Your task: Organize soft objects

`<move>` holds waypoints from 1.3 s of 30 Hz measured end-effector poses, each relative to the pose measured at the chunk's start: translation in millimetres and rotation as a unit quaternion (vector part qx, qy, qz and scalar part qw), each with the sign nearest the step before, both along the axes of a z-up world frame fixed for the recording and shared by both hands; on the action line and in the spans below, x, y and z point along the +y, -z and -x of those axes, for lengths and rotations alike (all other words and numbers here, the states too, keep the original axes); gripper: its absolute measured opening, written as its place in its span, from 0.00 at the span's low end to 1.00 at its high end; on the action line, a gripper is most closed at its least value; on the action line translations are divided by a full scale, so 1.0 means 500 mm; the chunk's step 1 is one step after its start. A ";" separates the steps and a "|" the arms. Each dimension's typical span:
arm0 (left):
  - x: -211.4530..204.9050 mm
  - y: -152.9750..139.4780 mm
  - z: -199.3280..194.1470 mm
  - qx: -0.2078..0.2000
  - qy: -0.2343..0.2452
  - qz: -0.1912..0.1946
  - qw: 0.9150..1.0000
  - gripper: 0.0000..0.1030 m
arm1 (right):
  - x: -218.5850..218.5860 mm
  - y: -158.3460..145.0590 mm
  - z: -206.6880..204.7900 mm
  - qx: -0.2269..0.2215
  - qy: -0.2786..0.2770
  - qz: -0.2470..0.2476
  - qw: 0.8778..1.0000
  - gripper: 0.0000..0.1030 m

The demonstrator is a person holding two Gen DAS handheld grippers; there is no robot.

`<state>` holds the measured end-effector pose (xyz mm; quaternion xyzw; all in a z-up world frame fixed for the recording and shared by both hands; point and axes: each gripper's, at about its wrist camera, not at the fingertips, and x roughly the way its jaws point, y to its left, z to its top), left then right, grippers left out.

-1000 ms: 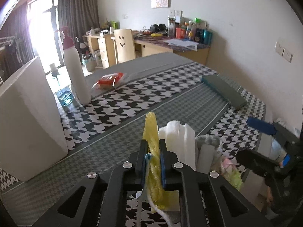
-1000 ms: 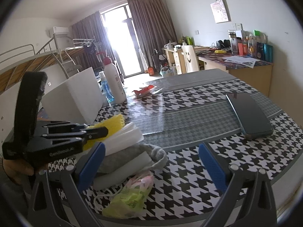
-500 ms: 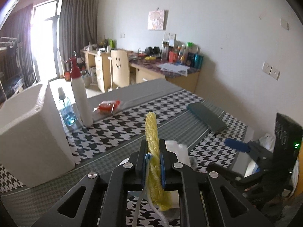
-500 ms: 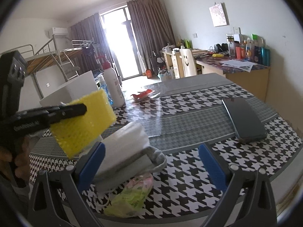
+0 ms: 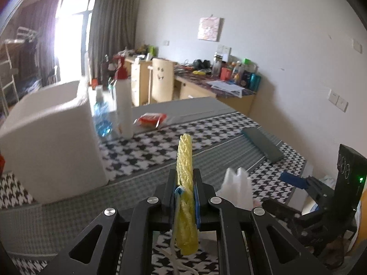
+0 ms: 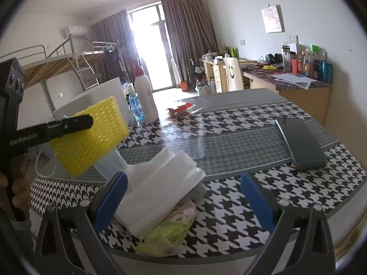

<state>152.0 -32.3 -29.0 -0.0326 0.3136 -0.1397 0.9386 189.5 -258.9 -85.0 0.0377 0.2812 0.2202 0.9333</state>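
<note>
My left gripper [image 5: 185, 183] is shut on a yellow mesh sponge [image 5: 184, 158], which stands on edge between the pads. A pale blue scrap and a white string hang from the same grip. In the right wrist view the yellow sponge [image 6: 91, 137] hangs in the air left of the pile, in front of the white box [image 6: 96, 98]. My right gripper [image 6: 182, 185] stands open over the pile and holds nothing. The pile has white foam pieces [image 6: 160, 183] on top, a grey cloth beneath and a green and pink bag [image 6: 169, 229] in front.
The houndstooth table [image 6: 229, 119] carries a white pump bottle [image 6: 144, 98], a blue bottle [image 6: 135, 107], a red packet [image 6: 180, 108] and a dark flat case [image 6: 300, 144]. The white box [image 5: 50, 137] stands at the left. A desk and a chair stand beyond the table.
My left gripper has lifted the yellow sponge off the pile and carried it up and leftward, toward the white box. The right gripper has stayed where it was.
</note>
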 end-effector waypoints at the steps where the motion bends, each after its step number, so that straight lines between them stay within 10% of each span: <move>1: 0.009 0.008 0.001 0.003 -0.005 0.006 1.000 0.12 | 0.003 0.002 0.000 0.002 -0.001 0.001 1.000 0.97; 31: 0.054 -0.039 0.049 -0.007 0.015 0.054 0.998 0.12 | 0.198 0.005 0.066 -0.090 -0.148 0.088 0.981 0.97; 39: 0.063 -0.046 0.052 -0.006 0.021 0.066 0.998 0.12 | 0.233 0.029 0.023 -0.057 -0.158 0.101 0.981 0.68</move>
